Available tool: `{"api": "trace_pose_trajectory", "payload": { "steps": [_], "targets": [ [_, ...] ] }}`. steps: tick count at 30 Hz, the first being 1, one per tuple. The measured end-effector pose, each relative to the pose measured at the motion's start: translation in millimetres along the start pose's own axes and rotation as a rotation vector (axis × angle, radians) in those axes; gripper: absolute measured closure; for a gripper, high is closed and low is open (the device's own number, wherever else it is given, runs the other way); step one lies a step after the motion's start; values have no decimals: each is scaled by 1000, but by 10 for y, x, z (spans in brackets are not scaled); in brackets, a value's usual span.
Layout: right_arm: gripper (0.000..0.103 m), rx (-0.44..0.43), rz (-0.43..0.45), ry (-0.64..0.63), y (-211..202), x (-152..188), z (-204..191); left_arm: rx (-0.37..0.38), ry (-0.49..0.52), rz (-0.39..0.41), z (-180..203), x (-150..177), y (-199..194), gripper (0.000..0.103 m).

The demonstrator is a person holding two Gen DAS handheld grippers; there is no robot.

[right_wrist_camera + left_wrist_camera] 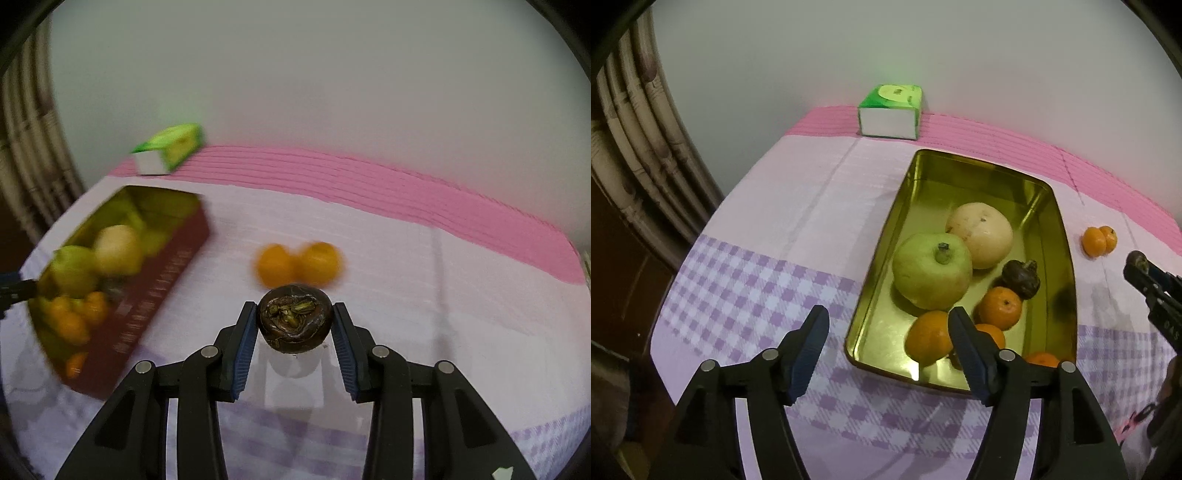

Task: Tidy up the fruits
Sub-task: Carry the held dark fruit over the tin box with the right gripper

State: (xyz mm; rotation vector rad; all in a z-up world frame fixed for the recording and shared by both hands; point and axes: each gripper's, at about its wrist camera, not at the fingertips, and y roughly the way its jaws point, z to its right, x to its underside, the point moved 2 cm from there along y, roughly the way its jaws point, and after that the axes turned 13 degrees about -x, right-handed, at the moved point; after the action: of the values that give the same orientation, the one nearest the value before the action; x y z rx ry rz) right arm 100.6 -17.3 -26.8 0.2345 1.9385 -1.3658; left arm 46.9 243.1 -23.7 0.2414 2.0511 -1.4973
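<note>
A gold-lined tin tray holds a green guava, a pale round fruit, a dark mangosteen and several small oranges. My left gripper is open and empty, hovering over the tray's near left edge. My right gripper is shut on a dark brown mangosteen, held above the cloth right of the tray. Its tip shows in the left wrist view. Two oranges lie on the cloth just beyond the held fruit and show in the left wrist view.
A green and white tissue pack stands at the table's far edge by the wall. The pink and lilac checked cloth covers the table. A curtain hangs at the left past the table's edge.
</note>
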Motion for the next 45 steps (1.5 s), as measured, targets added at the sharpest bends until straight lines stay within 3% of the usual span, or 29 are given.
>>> {"api": "trace_pose_trajectory", "payload": {
  "steps": [8,19,45],
  "targets": [
    [66,-109,-13,-100,148,-192,-712,-41,-38,-25,-115,-15,79,35],
    [66,-163,-46,-171,278,-241,-1143,-67,-83,-33,-274,-53,97,23],
    [65,-172,-104,-217,570,-139,-1361,-94,-100,-48,-348,-66,155,19]
  ]
}}
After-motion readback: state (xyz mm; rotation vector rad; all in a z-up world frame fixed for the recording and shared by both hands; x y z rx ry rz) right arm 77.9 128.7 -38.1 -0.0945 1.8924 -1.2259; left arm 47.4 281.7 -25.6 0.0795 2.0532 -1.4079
